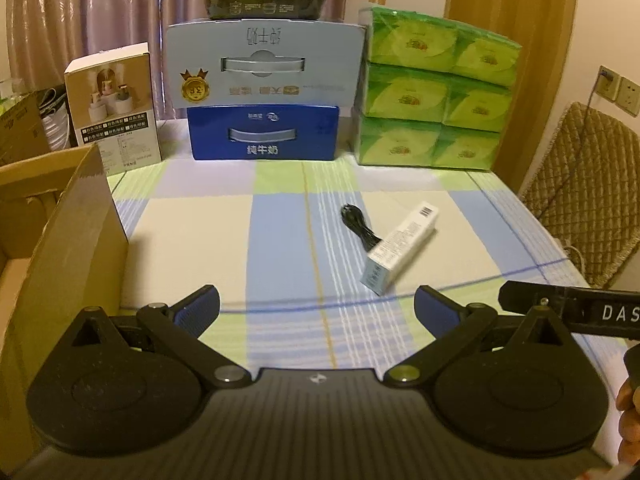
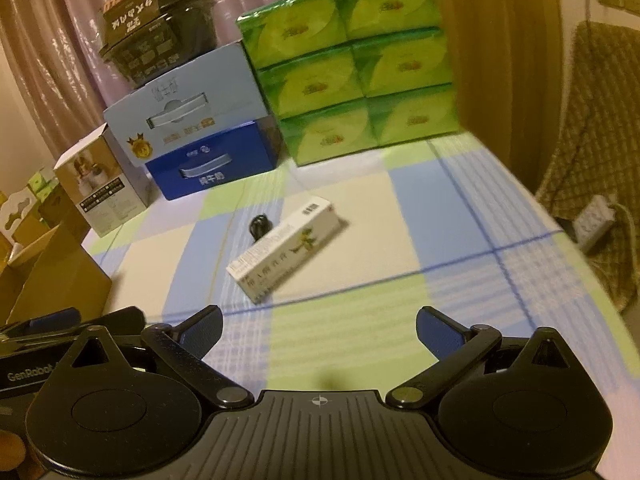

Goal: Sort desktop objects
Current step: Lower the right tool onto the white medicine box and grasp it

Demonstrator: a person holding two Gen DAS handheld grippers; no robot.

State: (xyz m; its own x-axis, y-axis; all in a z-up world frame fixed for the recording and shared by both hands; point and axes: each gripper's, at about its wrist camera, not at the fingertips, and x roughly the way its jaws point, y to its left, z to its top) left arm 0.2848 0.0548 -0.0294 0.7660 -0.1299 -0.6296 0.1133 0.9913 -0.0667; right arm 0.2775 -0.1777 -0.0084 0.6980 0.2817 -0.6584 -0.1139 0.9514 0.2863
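Both the left tongs (image 1: 316, 304) and the right tongs (image 2: 319, 326) hover spread and empty above the tabletop's (image 1: 192, 240) near edge, facing a white carton (image 1: 400, 246) touching a coiled black cable (image 1: 358, 226) mid-tabletop, an open cardboard box (image 1: 68, 248) at its left edge.

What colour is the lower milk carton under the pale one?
Deep blue, with a grey handle strip; the lower milk carton shows best in the left wrist view.

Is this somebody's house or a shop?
Most likely a home. There is a table with a checked cloth, a curtain behind it, and household stock piled up: tissue packs and milk cartons.
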